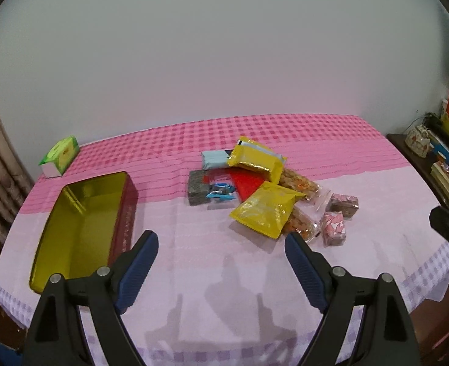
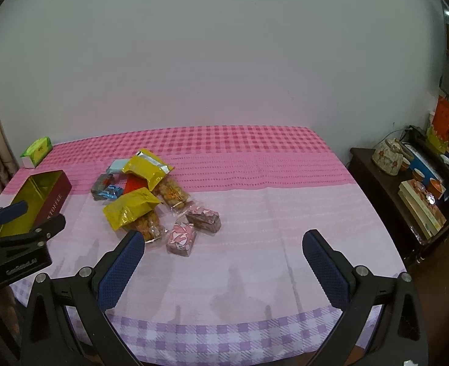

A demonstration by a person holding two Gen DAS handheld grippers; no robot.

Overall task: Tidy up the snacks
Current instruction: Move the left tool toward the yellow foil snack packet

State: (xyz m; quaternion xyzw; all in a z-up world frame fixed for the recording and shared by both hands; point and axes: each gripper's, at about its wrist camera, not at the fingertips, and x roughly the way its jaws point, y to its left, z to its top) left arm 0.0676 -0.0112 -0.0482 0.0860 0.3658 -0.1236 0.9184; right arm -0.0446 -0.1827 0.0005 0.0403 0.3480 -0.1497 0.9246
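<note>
Nothing is packed yet: the tin [image 1: 81, 222] sits empty left of the snacks [image 1: 254, 189], with the left gripper [image 1: 221, 262] and right gripper [image 2: 222, 268] both wide and holding nothing.

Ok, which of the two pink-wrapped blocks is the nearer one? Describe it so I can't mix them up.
Start at the snack pile in the middle of the table and follow it to its near right end. The nearer block lies just in front of its darker, browner twin. It is the paler one, pink with white heart shapes, beside the clear bag of orange snacks.
</note>
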